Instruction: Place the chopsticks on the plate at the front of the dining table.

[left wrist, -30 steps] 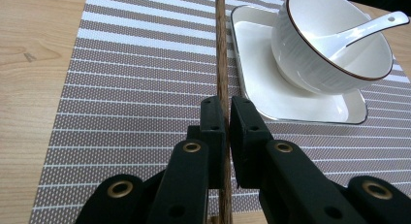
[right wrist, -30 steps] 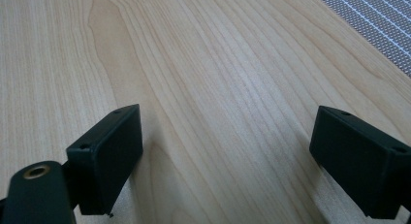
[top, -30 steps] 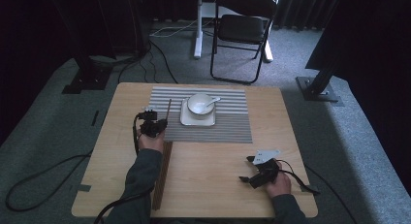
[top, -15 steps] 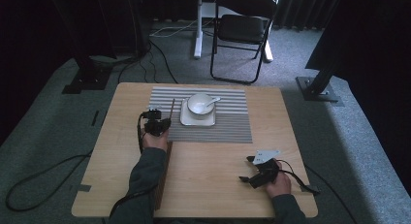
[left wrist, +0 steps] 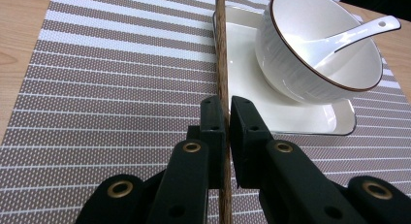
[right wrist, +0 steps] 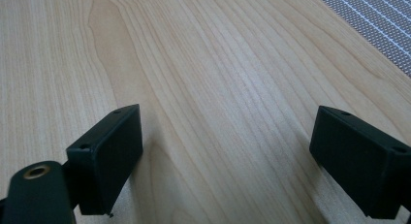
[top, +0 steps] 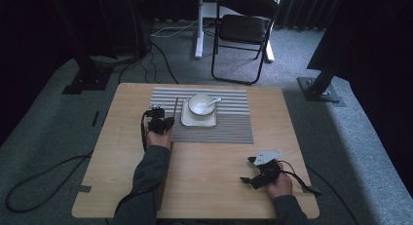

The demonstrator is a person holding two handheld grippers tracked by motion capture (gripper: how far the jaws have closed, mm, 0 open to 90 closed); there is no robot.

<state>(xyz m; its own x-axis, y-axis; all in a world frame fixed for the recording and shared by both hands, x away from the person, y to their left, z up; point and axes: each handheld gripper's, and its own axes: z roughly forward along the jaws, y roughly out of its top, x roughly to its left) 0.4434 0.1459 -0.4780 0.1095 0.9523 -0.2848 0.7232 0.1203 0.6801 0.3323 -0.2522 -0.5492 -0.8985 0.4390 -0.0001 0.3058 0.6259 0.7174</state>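
Here the left gripper [left wrist: 222,107] is clenched on a thin wooden chopstick [left wrist: 221,44], its jaws pinched tight around the shaft with a long stretch of stick reaching ahead of them. In the high view the chopstick [top: 175,107] runs over the left part of the striped placemat [top: 229,125], just beside the left edge of the white square plate [top: 185,119] that carries the bowl [top: 201,103] and its spoon [top: 214,101].

The step in hand looks like laying the chopstick down on the mat beside the plate. To do it well, keep the stick parallel to the plate's left rim and clear of it, so the tip does not knock the bowl. Lower the hand until the whole length rests flat on the mat, then open the jaws slowly and draw straight back along the stick, so it does not roll.

The right gripper [right wrist: 228,156] rests near the table's [top: 122,137] front right corner, jaws spread wide over bare wood, grasping nothing.
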